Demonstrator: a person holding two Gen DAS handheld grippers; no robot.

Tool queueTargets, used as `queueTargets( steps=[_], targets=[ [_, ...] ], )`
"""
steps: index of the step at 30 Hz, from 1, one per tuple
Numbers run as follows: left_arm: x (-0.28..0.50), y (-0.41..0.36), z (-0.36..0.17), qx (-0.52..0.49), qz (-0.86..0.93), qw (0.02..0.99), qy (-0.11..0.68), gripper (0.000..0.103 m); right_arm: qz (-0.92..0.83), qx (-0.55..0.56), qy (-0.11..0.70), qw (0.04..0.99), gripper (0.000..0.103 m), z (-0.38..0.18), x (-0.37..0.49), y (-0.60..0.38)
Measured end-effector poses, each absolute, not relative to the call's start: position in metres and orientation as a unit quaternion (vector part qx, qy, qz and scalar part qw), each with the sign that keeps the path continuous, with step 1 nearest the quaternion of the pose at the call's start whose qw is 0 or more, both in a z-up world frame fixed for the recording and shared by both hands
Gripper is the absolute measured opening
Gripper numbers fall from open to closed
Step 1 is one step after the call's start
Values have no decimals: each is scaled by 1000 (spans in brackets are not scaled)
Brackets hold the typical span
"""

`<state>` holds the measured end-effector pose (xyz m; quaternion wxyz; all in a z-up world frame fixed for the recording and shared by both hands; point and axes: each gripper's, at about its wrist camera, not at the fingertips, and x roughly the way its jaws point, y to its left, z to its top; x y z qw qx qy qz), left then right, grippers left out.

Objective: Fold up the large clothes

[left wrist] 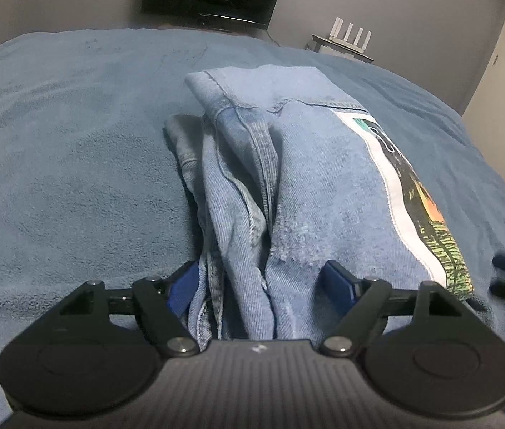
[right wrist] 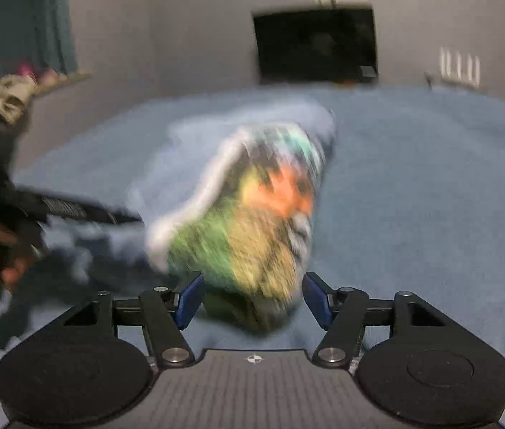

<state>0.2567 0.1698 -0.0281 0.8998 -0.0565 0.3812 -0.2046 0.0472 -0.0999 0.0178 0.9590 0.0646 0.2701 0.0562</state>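
Denim jacket [left wrist: 298, 178] bunched on bed [left wrist: 73, 143], between spread fingers of left gripper [left wrist: 257, 280]; right gripper [right wrist: 252, 298] also spread.

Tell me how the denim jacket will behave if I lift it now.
The denim jacket will probably droop: it already bunches in loose folds between the left gripper fingers. The thick seams suggest some weight. Folds may slide apart, since nothing pins them on the bed.

Both grippers point forward and low, jaws spread wide. The left gripper [left wrist: 259, 282] is level; the right gripper [right wrist: 252, 296] likewise (its view is motion-blurred).
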Motion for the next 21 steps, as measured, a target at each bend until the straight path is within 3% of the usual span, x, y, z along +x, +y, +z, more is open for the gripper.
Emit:
queueTargets(
  steps=[1, 3, 6, 14, 21],
  targets=[
    [256, 170, -28, -55, -205, 900, 381, 77, 51, 69, 264, 961, 55, 22, 52, -98],
    [255, 172, -28, -58, -206, 899, 383, 77, 46, 61, 266, 961, 36, 24, 65, -93],
    [258, 171, -29, -59, -206, 898, 384, 77, 52, 27, 281, 958, 24, 16, 82, -81],
    [265, 167, -37, -45, -212, 892, 397, 81, 33, -63, 308, 949, 29, -17, 95, -65],
    [270, 170, -39, -53, -210, 890, 402, 81, 45, -7, 262, 964, 31, 22, 117, -63]
  ],
)
